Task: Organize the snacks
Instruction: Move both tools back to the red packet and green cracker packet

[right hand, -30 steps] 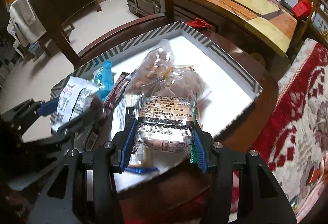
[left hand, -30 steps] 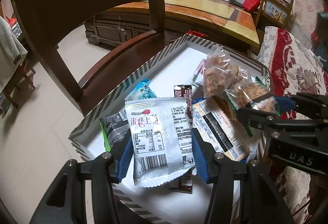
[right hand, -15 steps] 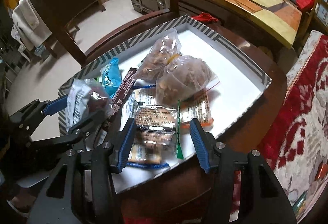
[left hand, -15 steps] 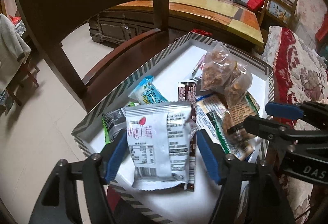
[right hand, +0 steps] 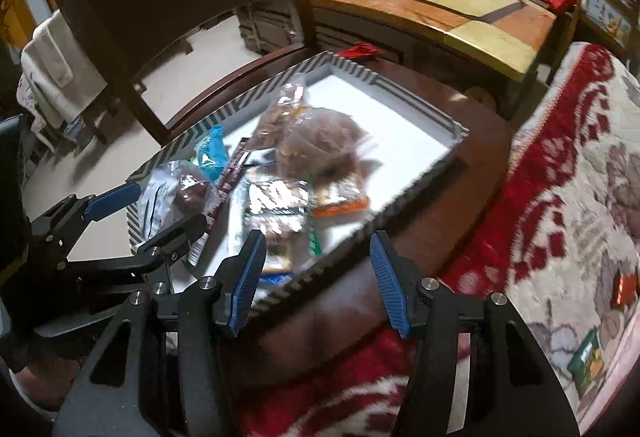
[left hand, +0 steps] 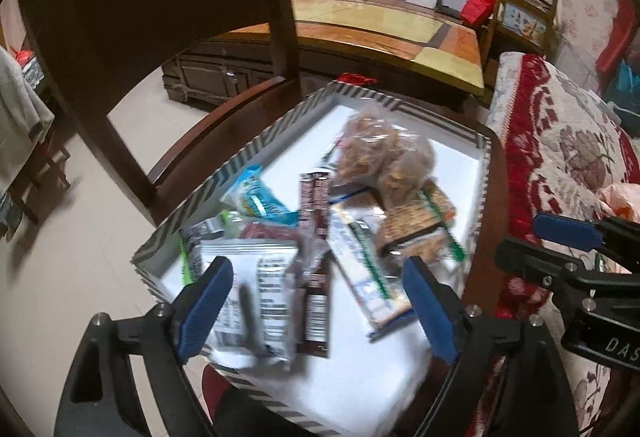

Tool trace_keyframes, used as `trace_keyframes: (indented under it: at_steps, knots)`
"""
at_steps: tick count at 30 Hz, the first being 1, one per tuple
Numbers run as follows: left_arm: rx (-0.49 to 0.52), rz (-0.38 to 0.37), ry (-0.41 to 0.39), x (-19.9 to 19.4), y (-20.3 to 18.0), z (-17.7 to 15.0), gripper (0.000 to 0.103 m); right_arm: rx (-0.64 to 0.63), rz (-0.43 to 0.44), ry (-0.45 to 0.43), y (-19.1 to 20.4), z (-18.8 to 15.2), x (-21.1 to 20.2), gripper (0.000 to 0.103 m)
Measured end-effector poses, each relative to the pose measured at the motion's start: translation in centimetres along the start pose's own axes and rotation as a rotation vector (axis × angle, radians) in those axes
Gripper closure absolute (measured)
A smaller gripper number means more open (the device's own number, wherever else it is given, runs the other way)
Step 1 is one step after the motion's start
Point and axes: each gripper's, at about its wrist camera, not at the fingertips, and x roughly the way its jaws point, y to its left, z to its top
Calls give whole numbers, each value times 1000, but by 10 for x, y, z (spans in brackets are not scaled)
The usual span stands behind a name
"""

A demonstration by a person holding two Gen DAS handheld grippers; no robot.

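Both packets left your fingers within the last second: a second ago the left gripper (left hand: 318, 297) was clamped on the white packet (left hand: 256, 301) and the right gripper (right hand: 316, 277) on the clear packet (right hand: 276, 213); half a second ago you had let go, and by this moment both tools had pulled back and up from the tray (left hand: 256, 141).

You dropped them there, I judge, because the striped tray was the gathering place for the snacks; it sat on a dark round table (right hand: 460, 197) beside a red patterned blanket (right hand: 560, 197), and everything else was already heaped in it. The pile held two bags of nuts (left hand: 384, 161), a blue packet (left hand: 256, 197), a brown bar (left hand: 314, 205) and a long green-striped packet (left hand: 360, 261).

Your left fingers (left hand: 206, 301) stood wide apart and held nothing. The white packet lay flat just beyond and between them, nearer the left finger, at the tray's near edge, not gripped.

Your right fingers (right hand: 248, 277) were equally spread and empty. The clear packet lay ahead of the left finger inside the tray; between the tips showed only the tray's rim and bare table. Both views were blurred by motion.
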Motion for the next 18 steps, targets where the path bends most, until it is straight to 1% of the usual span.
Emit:
trace_keyframes:
  at_steps: [5,10,18]
  knots:
    - [48,-37,-7,-9,-30,-1,12,32,-40,-14,-21,-14,-20,49]
    - [101,-78,-9,-16,-63,-4,11,92,-72,-36,-51,-35,-43,49]
    - [185,-140,-3,-27,-113,-10,11,197,-119,-44,-99,-70,-72,49]
